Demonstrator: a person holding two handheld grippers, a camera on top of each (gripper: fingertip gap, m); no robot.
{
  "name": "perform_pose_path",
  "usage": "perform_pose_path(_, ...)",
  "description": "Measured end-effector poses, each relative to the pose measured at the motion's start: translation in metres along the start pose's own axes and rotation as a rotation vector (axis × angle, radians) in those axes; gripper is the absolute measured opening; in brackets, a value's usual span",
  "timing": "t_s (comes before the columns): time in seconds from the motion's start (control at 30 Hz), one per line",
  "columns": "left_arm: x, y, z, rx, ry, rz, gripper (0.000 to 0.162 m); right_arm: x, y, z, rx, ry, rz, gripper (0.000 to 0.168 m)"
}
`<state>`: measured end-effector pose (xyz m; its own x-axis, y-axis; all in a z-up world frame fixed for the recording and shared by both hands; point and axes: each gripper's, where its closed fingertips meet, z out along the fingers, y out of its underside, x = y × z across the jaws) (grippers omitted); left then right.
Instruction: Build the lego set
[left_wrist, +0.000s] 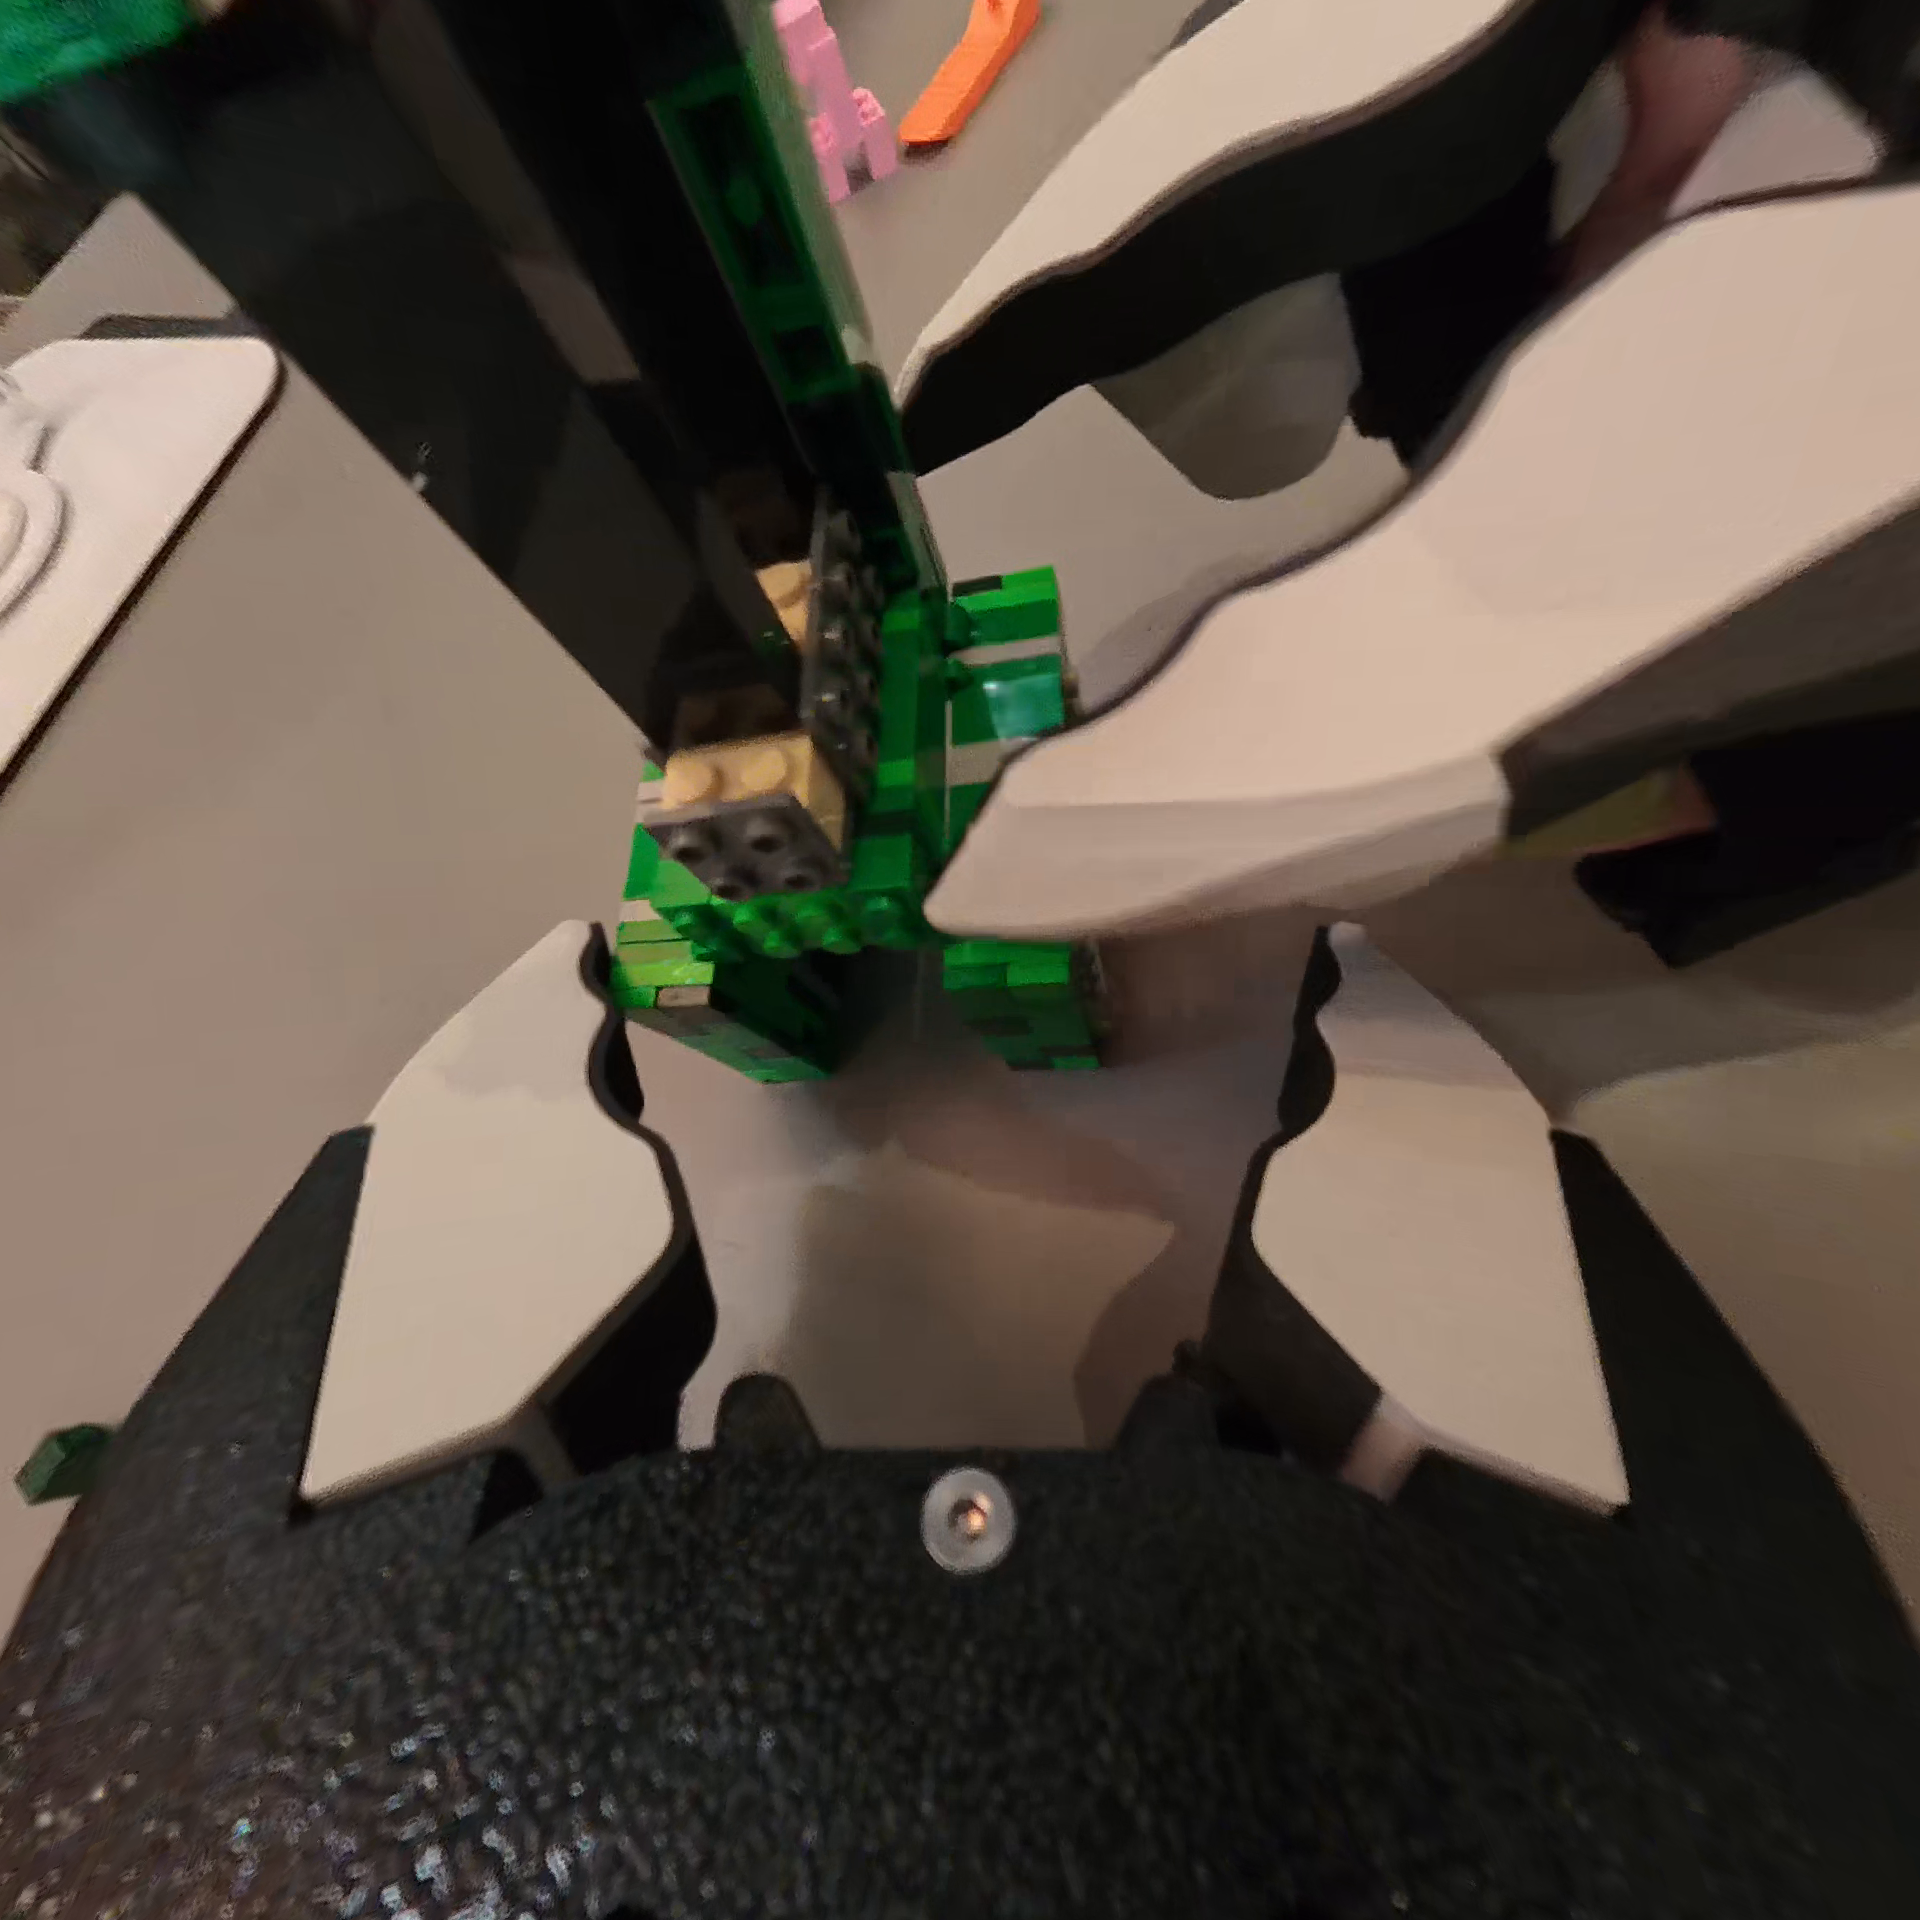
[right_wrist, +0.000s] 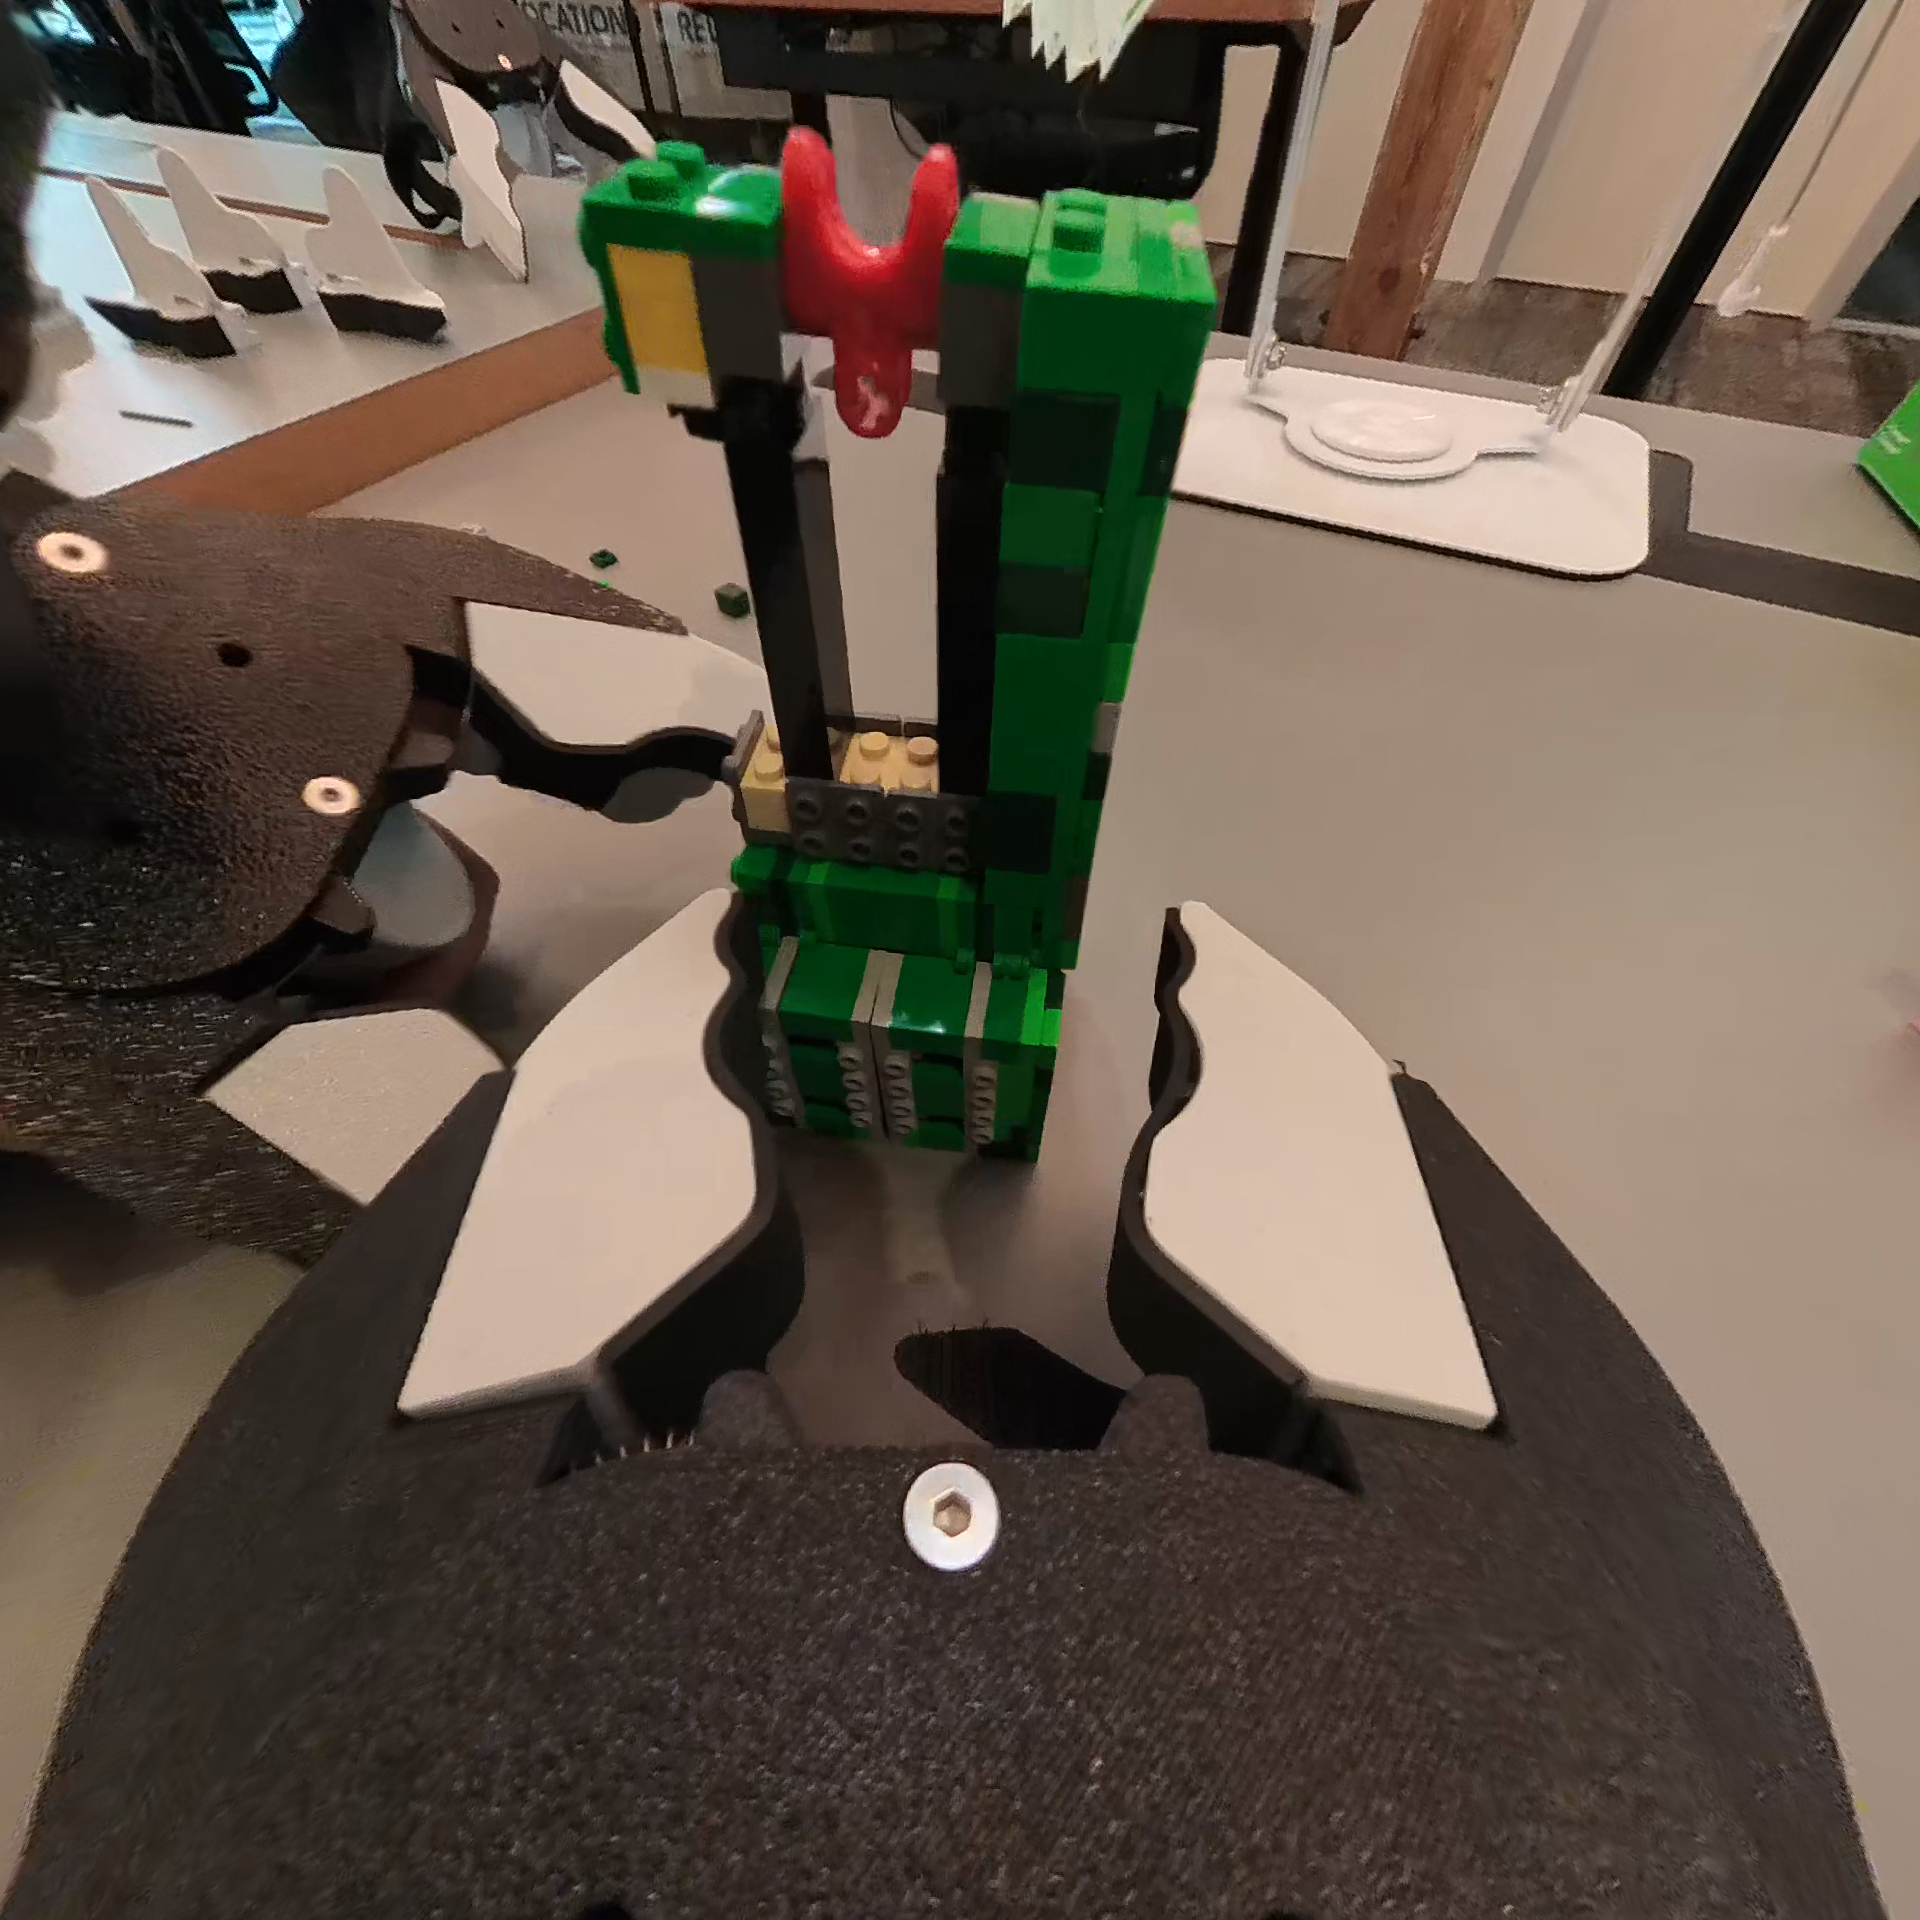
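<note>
Risk: the lego tower (right_wrist: 997, 644) is tall on a narrow foot; a side push from either gripper may tip it or snap the 2 thin black posts.
Axis: long axis upright, red piece (right_wrist: 868, 270) on top, studs up.
Place: standing on the grey surface (right_wrist: 1455, 831).
Right gripper (right_wrist: 951, 997): jaws wide apart around the foot (left finger seems touching), holding nothing.
Left gripper (left_wrist: 961, 997): jaws open, empty, beside the base.

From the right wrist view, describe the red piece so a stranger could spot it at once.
Find the tall green lego tower standing on the grey table between the right gripper's open fingers. At its top, between two green blocks, sits the red piece. It is the only red, smooth, curved, two-pronged part among square studded bricks.
</note>
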<state>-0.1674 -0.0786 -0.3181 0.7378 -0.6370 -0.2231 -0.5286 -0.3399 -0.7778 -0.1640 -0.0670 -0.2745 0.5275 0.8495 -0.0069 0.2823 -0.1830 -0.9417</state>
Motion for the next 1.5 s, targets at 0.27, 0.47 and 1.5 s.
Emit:
perform_pose_path(0.27, 0.000, -0.003, 0.005, -0.008, 0.001, -0.008, 0.121, 0.001, 0.000, -0.001, -0.017, 0.060, 0.055, 0.076)
perform_pose_path(0.47, 0.005, -0.003, 0.004, -0.022, -0.027, -0.036, 0.120, 0.003, 0.001, -0.001, -0.029, 0.072, 0.063, 0.070)
perform_pose_path(1.5, 0.011, 0.004, 0.000, -0.042, 0.028, -0.070, 0.115, 0.007, 0.006, 0.011, -0.121, -0.038, -0.006, 0.070)
